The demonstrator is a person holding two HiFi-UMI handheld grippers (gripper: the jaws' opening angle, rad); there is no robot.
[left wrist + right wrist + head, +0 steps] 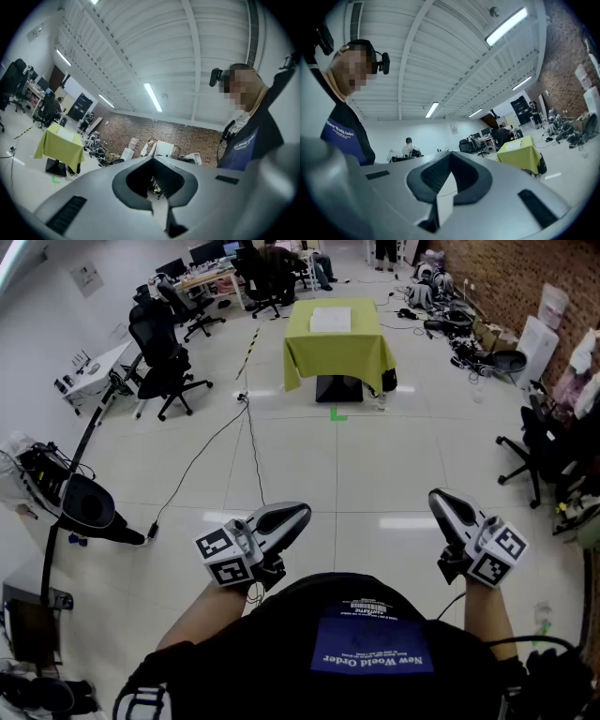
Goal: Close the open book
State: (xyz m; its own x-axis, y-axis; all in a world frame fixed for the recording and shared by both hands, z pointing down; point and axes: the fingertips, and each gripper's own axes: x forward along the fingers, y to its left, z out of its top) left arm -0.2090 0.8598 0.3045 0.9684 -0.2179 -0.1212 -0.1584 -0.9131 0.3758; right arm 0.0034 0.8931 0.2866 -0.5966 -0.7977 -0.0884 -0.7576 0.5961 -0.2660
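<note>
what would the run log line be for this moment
left tool: shut, empty | right tool: shut, empty | book: open on green table, far ahead | likely next: walk to table

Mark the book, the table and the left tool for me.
book (330, 319), head view, middle of its white pages.
table (339, 354), head view, front of its green cloth.
left tool (298, 514), head view, its closed tips.
</note>
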